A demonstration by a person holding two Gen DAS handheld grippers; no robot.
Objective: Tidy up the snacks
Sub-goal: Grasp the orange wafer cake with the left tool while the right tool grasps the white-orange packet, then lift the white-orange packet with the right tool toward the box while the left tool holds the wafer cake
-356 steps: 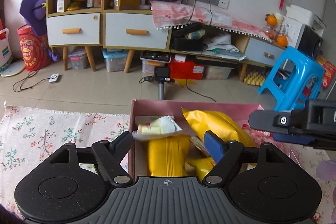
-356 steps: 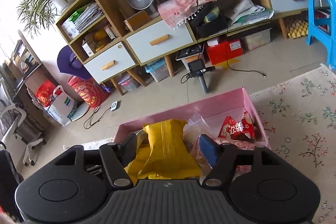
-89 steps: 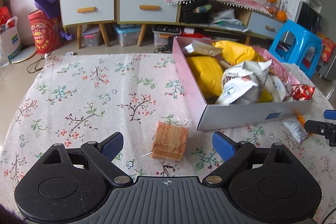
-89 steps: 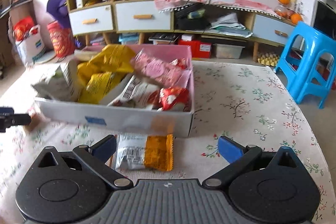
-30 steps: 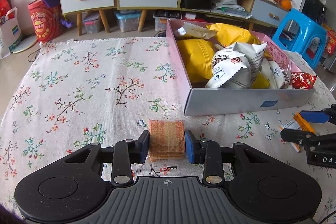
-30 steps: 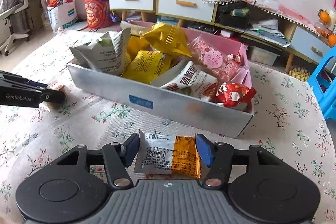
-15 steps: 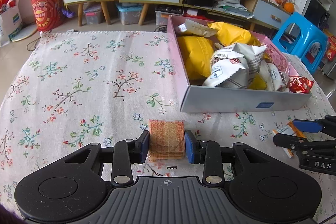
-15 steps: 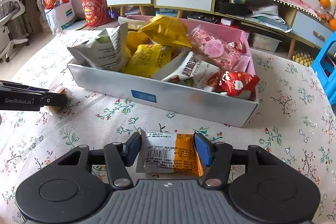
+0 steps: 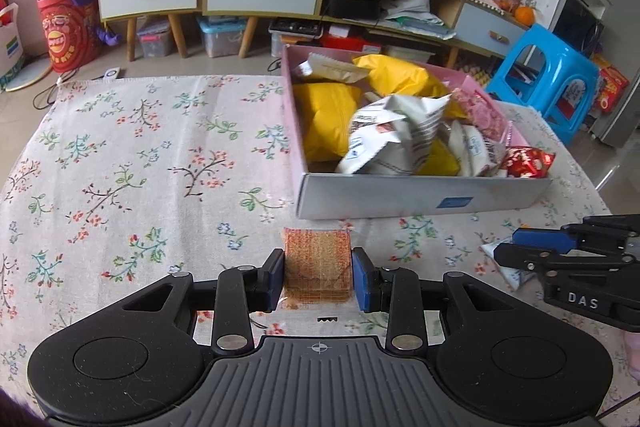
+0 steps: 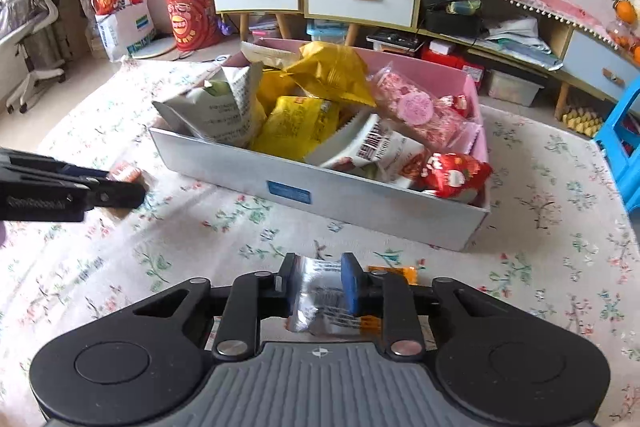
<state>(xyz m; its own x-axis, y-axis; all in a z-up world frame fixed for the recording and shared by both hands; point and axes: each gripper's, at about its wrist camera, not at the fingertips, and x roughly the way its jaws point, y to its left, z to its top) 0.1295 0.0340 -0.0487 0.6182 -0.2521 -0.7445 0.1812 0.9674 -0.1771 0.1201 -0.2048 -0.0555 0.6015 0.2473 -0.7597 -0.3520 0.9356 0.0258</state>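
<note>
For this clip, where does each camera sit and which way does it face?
Left wrist: on the left hand-held gripper, looking forward over the wafer pack to the snack box; right hand-held gripper at right.
Right wrist: on the right hand-held gripper, over the silver-orange packet; left hand-held gripper at left.
Shared: box, floral tablecloth, cabinets.

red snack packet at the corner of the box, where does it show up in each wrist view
Left wrist: the red snack packet sits right of centre, poking over the box's near right corner.
Right wrist: the red snack packet sits right of centre, at the same near right corner.
Shared landmark: the blue label on the box's grey front wall.
</note>
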